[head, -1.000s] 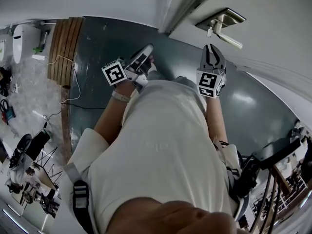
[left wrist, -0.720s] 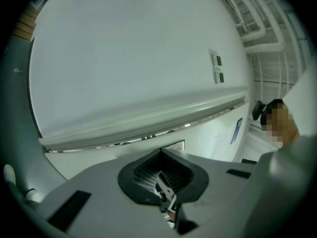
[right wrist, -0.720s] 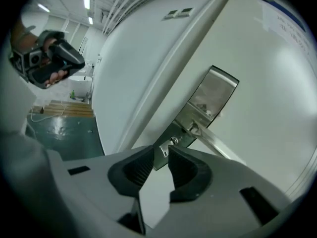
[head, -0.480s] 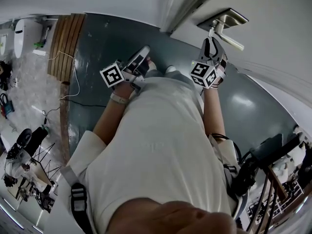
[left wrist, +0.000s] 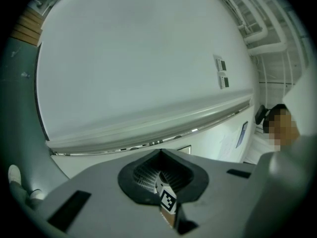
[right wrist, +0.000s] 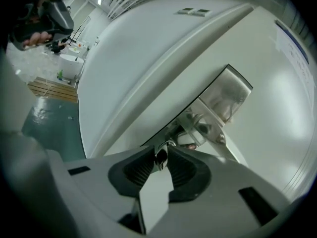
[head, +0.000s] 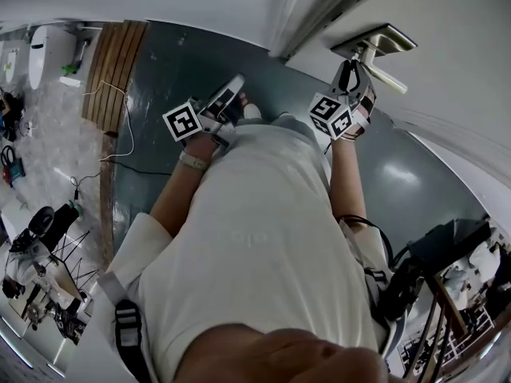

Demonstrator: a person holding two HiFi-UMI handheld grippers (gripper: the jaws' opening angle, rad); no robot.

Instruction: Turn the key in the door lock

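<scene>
The brushed-metal lock plate (head: 375,38) with its lever handle (head: 387,76) sits on the white door (head: 447,30) at the upper right. My right gripper (head: 350,67) reaches up just under the plate. In the right gripper view the jaws are pressed together on the small silver key (right wrist: 160,156), which sticks out of the lock below the lock plate (right wrist: 225,95) and lever handle (right wrist: 198,128); the right gripper (right wrist: 161,158) is shut on it. My left gripper (head: 237,83) hangs left of the door, pointing at a plain white wall; its jaws (left wrist: 159,155) are together with nothing held.
A white door frame (head: 303,14) runs left of the lock. A wooden pallet (head: 112,74) and a loose white cable (head: 121,134) lie on the grey-green floor at left. Equipment clutters the lower left (head: 40,246). A railing (head: 455,294) stands at lower right.
My right gripper has risen from below the handle to the lock and closed on the key, its marker cube tilting. The left gripper has barely moved.
</scene>
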